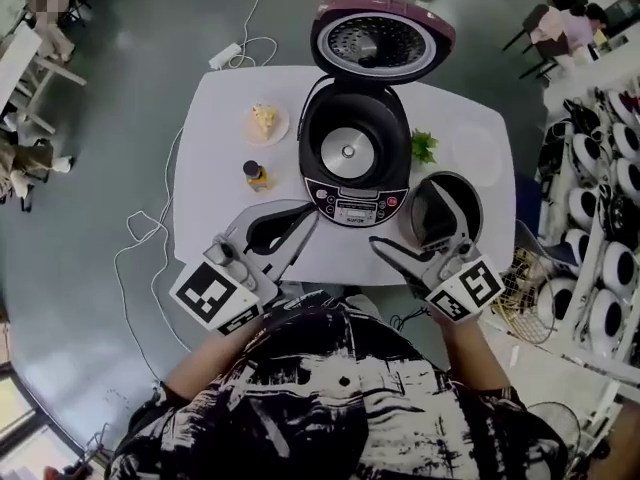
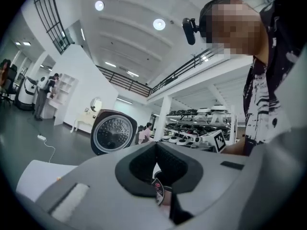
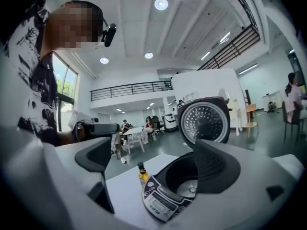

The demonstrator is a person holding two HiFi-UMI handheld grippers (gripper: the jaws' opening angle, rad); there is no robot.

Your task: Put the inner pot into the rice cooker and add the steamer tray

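Open hall, grey floor, white bench (image 1: 215, 158) straight ahead of both grippers. Rice cooker (image 1: 352, 153) sits ahead of and between them with its lid (image 1: 380, 40) up. The bare heater plate is showing, so no pot is in yet. Inner pot (image 1: 445, 208) is on the bench right at the right gripper (image 1: 408, 216), under its outer jaw. Those jaws are wide apart with nothing in them. Pale round thing (image 1: 478, 155) beyond the pot is likely the steamer tray, can't confirm. Left gripper (image 1: 305, 223) has its jaws together, empty, pointing at the cooker's control panel. Step looks like the pot pickup: close on the rim, lift, carry left, lower level into the cooker. Small bottle (image 1: 255, 175) is ahead of the left gripper, out of the way.
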